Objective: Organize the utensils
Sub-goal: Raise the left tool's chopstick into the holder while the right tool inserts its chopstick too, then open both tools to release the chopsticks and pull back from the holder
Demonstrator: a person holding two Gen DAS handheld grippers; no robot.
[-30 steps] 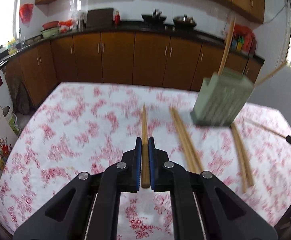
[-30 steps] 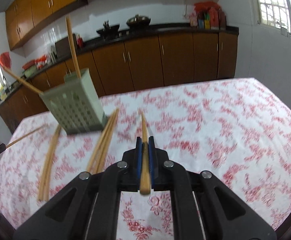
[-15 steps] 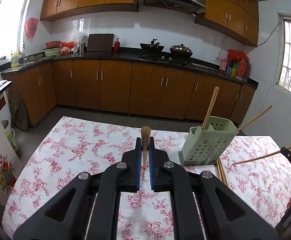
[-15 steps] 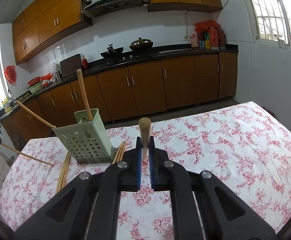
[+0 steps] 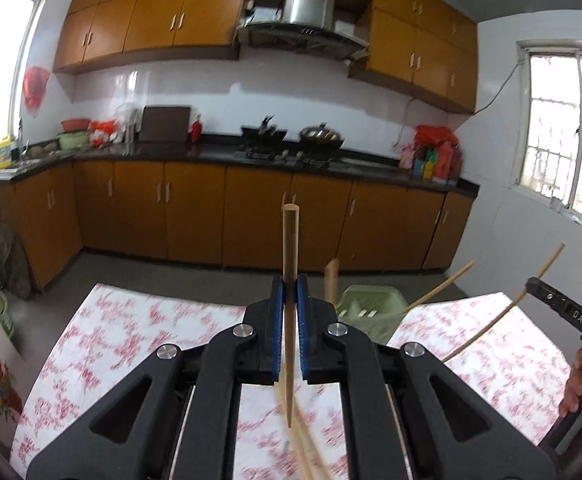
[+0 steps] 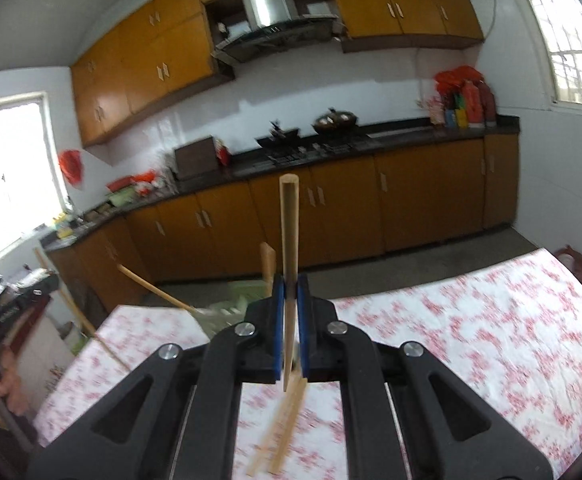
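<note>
My left gripper (image 5: 290,292) is shut on a wooden chopstick (image 5: 290,248) that stands upright, thick end up, above the table. My right gripper (image 6: 289,292) is shut on another upright chopstick (image 6: 289,232). A pale green perforated utensil holder (image 5: 369,308) stands on the table just right of my left fingers, with chopsticks leaning out of it; in the right wrist view the holder (image 6: 239,300) is partly hidden behind the fingers. Loose chopsticks (image 6: 279,432) lie on the cloth below.
The table has a white cloth with red flowers (image 5: 131,340). Brown kitchen cabinets (image 5: 195,212) and a dark counter run behind it. The other gripper (image 5: 563,316) shows at the right edge of the left wrist view. Floor lies between table and cabinets.
Both grippers have tilted up and lifted their chopsticks from lying flat toward the table to standing upright. The holder now sits lower in both views, closer to the fingers.
</note>
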